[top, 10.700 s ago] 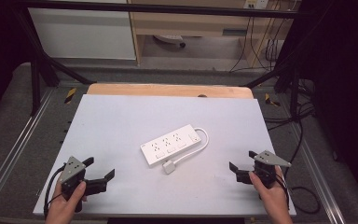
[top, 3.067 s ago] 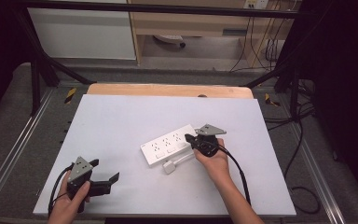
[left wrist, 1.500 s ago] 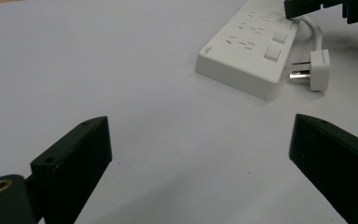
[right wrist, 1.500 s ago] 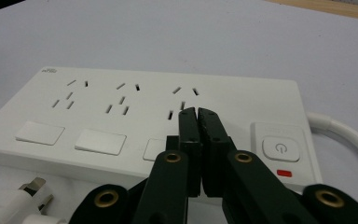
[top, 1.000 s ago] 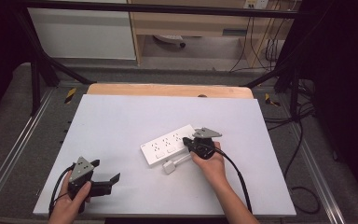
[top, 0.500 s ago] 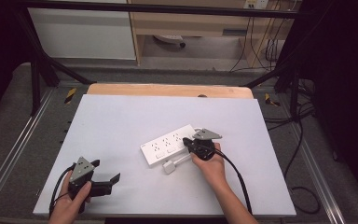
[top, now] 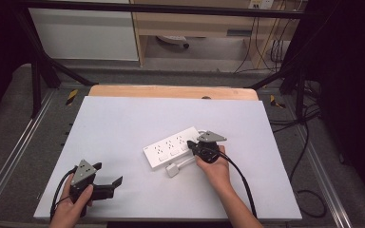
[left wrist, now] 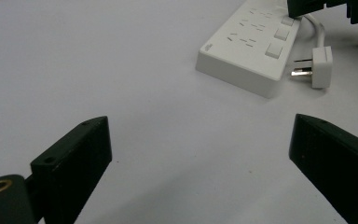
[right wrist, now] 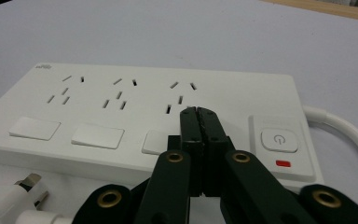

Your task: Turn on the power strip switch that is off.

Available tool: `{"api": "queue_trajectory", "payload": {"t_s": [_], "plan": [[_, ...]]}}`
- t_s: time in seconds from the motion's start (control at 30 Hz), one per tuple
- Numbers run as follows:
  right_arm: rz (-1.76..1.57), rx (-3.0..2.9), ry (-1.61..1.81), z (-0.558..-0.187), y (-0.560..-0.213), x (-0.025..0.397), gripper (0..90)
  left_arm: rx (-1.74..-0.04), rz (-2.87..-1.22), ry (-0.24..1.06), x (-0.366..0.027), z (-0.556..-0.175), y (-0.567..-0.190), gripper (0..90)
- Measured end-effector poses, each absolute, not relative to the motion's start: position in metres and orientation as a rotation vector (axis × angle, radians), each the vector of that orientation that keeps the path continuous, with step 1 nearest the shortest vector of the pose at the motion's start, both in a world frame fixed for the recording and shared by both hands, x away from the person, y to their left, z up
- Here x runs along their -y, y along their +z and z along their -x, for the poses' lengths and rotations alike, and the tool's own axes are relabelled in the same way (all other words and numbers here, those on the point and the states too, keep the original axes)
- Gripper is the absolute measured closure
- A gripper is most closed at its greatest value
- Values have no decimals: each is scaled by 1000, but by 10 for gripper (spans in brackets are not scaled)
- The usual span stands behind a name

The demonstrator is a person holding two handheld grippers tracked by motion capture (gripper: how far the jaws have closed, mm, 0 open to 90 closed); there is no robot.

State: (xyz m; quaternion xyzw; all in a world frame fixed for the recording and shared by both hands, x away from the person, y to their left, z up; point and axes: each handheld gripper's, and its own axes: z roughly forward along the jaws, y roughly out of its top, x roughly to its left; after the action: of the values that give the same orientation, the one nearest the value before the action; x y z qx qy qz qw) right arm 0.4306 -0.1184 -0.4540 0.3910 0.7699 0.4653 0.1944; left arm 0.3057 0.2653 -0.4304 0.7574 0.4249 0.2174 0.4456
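A white power strip (top: 171, 147) lies at the middle of the white table, with three socket groups, three rocker switches and a main power button (right wrist: 278, 138) above a red mark. Its white plug (top: 172, 170) rests on the table just in front of it, also seen from the left gripper view as plug (left wrist: 320, 67). My right gripper (top: 193, 148) is shut, with nothing between its jaws, and its tips (right wrist: 199, 112) sit over the strip's right end, by the rightmost rocker switch (right wrist: 156, 142). My left gripper (top: 113, 185) stands open near the table's front left, well away from the strip (left wrist: 251, 42).
The strip's white cable (right wrist: 345, 128) loops off its right end. A wooden board edge (top: 171, 91) runs along the table's far side. Black cables (top: 309, 142) hang off the right of the table, and metal rails (top: 14, 156) flank it.
The right gripper has edged slightly left along the strip's right end over the last second. Earlier it came in from the table's front right corner. The left gripper has stayed put.
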Motion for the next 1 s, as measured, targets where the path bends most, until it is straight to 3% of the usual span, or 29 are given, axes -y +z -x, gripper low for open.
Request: {"api": "queue_trajectory", "payload": {"t_s": [1.0], "plan": [[-1076, -2171, 1301, -432, -450, 116, 900, -1050, -1877, 541, -266, -305, -430, 59]]}}
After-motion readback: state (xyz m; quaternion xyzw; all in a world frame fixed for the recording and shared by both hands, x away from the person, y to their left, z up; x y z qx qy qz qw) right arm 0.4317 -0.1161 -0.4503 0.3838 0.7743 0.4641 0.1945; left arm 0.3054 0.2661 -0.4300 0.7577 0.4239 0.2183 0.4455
